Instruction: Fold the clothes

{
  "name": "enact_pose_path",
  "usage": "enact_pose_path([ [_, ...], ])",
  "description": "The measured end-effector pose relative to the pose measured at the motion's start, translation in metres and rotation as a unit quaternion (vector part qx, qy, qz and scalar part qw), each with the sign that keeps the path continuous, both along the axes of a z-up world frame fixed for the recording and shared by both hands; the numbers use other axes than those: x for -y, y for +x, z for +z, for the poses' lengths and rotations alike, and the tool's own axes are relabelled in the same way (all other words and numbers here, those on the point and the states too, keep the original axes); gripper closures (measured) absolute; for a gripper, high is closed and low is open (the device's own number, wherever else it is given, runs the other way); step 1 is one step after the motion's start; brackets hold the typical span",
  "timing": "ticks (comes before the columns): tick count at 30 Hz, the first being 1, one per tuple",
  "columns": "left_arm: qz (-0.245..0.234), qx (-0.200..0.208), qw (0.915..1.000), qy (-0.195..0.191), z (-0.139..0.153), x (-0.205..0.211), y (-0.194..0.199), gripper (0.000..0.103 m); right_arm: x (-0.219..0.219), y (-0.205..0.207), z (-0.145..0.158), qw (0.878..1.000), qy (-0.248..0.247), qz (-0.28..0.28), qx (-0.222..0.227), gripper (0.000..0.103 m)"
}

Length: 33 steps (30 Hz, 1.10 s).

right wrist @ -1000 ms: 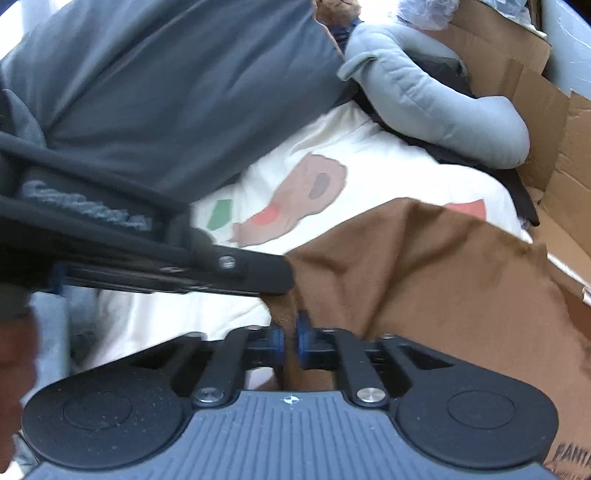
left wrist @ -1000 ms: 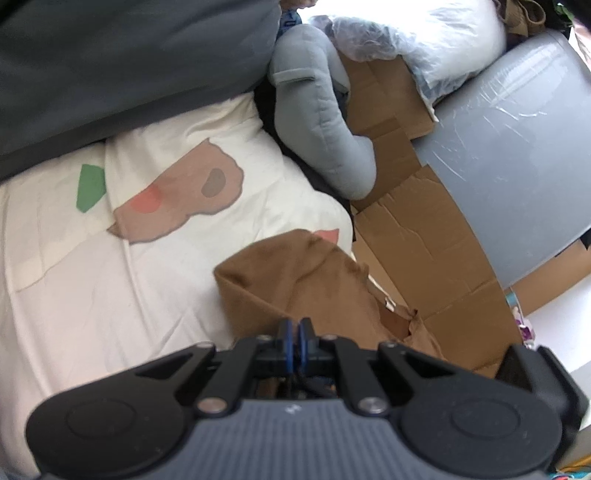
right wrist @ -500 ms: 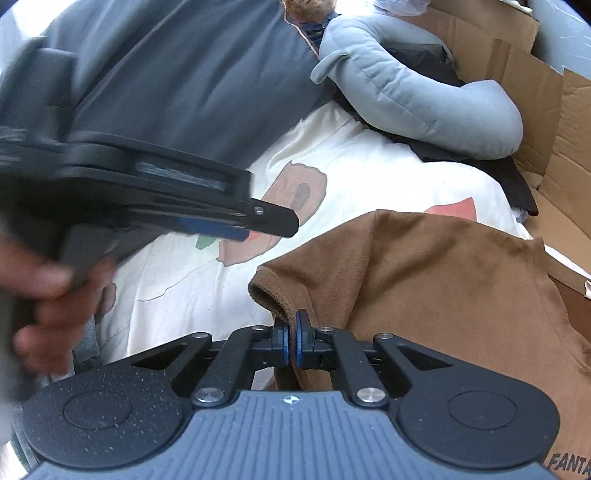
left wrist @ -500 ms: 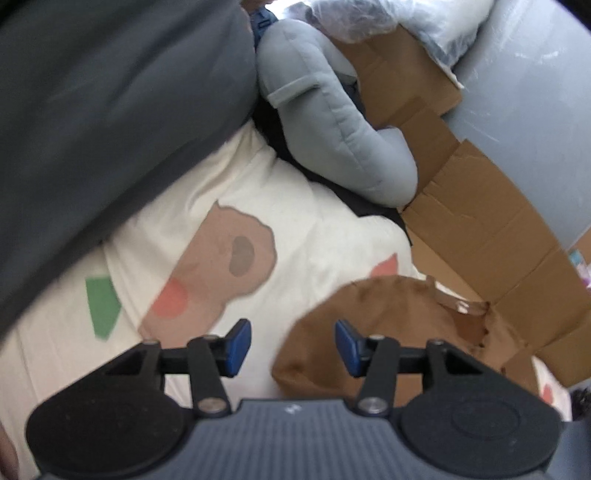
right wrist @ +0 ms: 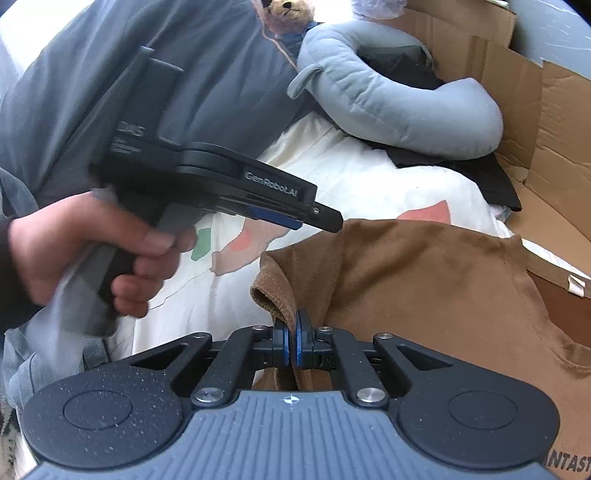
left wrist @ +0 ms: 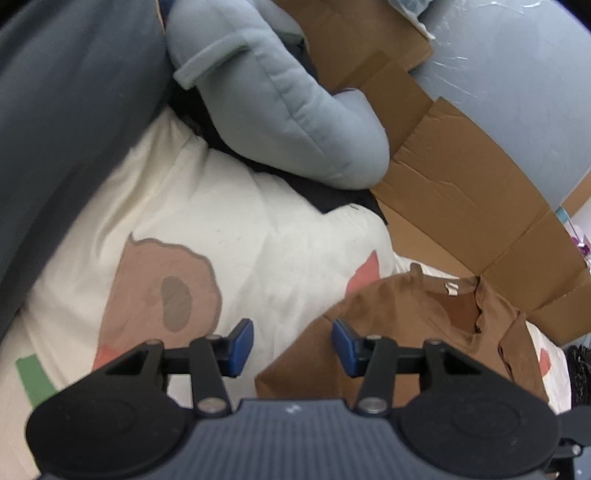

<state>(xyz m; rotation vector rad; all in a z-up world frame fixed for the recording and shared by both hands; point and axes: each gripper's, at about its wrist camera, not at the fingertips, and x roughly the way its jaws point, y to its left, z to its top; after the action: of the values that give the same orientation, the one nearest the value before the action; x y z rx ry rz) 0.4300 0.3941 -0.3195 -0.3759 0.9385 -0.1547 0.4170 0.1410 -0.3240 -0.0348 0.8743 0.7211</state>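
Note:
A brown T-shirt (left wrist: 406,321) (right wrist: 424,280) lies spread on a cream bedsheet (left wrist: 240,229) (right wrist: 351,173) printed with coloured shapes. My right gripper (right wrist: 291,347) is shut on the shirt's rolled left edge, and cloth shows between its blue pads. My left gripper (left wrist: 293,341) hangs open over the shirt's near-left corner and the sheet, with nothing pinched. In the right wrist view a hand (right wrist: 92,251) holds the left gripper (right wrist: 325,218), whose tip hovers just above the shirt's far-left edge. The collar and its label face up at the right.
A grey plush cushion (left wrist: 280,103) (right wrist: 388,103) lies on a black garment (left wrist: 332,195) beyond the shirt. Flattened cardboard (left wrist: 461,177) (right wrist: 554,122) lines the right side. A dark grey duvet (left wrist: 66,110) (right wrist: 184,55) fills the left, with a teddy bear (right wrist: 288,14) behind.
My left gripper let go of the brown shirt, opened, and swung left off it. The shirt dropped flatter onto the sheet. The right gripper stayed shut on the edge.

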Motion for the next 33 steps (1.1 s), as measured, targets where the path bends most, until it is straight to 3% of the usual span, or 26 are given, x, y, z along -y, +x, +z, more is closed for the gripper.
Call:
enact_pose_path([
  [6, -0.017, -0.028, 0.9980, -0.053, -0.012, -0.005, 0.020, 0.059, 0.020, -0.002, -0.003, 1.000, 0.006, -0.004, -0.009, 0.101],
  [8, -0.036, -0.034, 0.9973, -0.053, -0.012, -0.001, 0.025, 0.068, 0.026, -0.003, -0.005, 1.000, 0.007, -0.007, -0.011, 0.101],
  [11, -0.039, -0.053, 0.9966, -0.051, -0.014, 0.001, 0.032, 0.092, 0.032, -0.001, -0.008, 1.000, 0.009, -0.014, -0.013, 0.101],
  [12, -0.039, -0.056, 0.9965, -0.049, -0.015, 0.001, 0.034, 0.094, 0.033, -0.001, -0.009, 1.000, 0.008, -0.015, -0.013, 0.101],
  [18, -0.021, -0.054, 0.9980, -0.024, -0.012, 0.000, 0.035, 0.096, 0.041, 0.003, -0.015, 0.999, 0.007, -0.027, -0.027, 0.102],
  [23, -0.012, -0.058, 0.9982, -0.007, -0.014, 0.003, 0.040, 0.096, 0.061, 0.015, -0.032, 0.995, 0.005, -0.077, -0.058, 0.102],
  [30, 0.010, -0.067, 0.9975, -0.021, -0.015, -0.001, 0.042, 0.096, 0.081, 0.027, -0.057, 0.988, 0.003, -0.132, -0.083, 0.102],
  [33, 0.027, -0.047, 0.9982, -0.025, -0.005, -0.008, 0.037, 0.092, 0.084, 0.029, -0.057, 0.987, 0.005, -0.140, -0.083, 0.102],
])
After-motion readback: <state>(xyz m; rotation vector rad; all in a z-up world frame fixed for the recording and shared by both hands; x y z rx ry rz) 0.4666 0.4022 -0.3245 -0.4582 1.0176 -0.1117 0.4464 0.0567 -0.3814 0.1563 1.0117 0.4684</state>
